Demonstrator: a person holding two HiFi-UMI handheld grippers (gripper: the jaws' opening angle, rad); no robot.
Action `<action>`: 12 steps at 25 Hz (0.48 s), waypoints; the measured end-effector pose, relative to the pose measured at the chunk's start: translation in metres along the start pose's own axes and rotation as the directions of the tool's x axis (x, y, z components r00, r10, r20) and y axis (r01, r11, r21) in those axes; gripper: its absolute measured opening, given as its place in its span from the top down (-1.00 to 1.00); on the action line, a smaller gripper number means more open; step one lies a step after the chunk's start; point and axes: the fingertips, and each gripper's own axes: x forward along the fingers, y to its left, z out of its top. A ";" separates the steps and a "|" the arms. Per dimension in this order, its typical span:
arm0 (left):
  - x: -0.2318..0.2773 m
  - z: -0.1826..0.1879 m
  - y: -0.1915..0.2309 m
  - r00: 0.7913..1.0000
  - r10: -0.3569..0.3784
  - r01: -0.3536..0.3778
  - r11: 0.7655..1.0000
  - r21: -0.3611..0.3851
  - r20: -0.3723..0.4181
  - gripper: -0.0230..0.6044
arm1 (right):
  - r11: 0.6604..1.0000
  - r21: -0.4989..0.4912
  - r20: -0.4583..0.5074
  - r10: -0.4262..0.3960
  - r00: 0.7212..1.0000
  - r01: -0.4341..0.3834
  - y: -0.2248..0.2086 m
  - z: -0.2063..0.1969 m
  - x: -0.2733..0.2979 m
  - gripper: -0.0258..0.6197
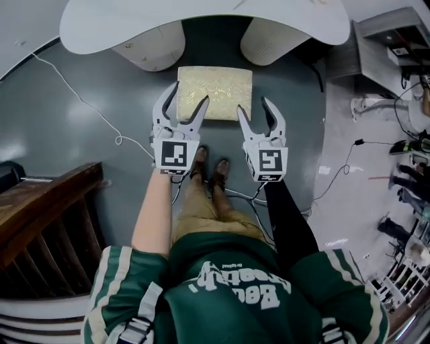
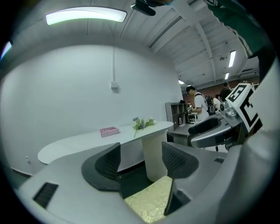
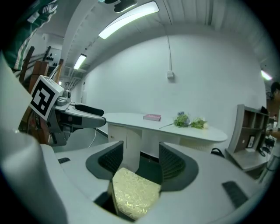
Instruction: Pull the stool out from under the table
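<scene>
The stool (image 1: 215,93) sits on the floor just in front of the table (image 1: 201,20), between its two pedestals (image 1: 151,47). Its gold seat shows almost whole, so it looks pulled out already. The left gripper (image 1: 188,94) and right gripper (image 1: 254,105) hang above it, jaws apart, nothing between them. If more room is wanted, take the seat's near edge evenly on both sides and draw straight back. The person's feet (image 1: 209,168) stand close behind it. A thin cable (image 1: 87,104) loops on the floor at left, near a slatted wooden frame (image 1: 47,208).
</scene>
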 end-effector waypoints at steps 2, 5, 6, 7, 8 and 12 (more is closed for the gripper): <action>0.000 0.025 0.003 1.000 -0.021 0.021 1.000 0.010 0.022 -0.11 | 1.000 -0.006 0.040 -0.008 0.999 0.008 0.001 0.034 -0.006 0.11; 0.004 0.059 0.010 0.999 -0.029 0.028 0.999 0.022 0.039 -0.11 | 0.999 -0.024 0.101 -0.025 0.995 0.027 -0.001 0.076 -0.005 0.15; 0.004 0.070 0.012 0.998 -0.032 0.030 0.999 0.029 0.057 -0.10 | 0.999 -0.023 0.113 -0.033 0.993 0.036 -0.002 0.088 -0.006 0.15; 0.004 0.080 0.013 0.997 -0.036 0.033 0.999 0.035 0.073 -0.09 | 0.999 -0.021 0.122 -0.041 0.992 0.044 -0.003 0.098 -0.007 0.14; 0.004 0.088 0.015 0.996 -0.040 0.037 0.999 0.033 0.086 -0.08 | 0.998 -0.020 0.130 -0.049 0.990 0.052 -0.005 0.108 -0.007 0.14; 0.000 0.126 0.028 0.989 -0.048 0.047 0.999 0.010 0.143 -0.02 | 0.996 -0.052 0.156 -0.070 0.985 0.079 -0.009 0.148 -0.013 0.14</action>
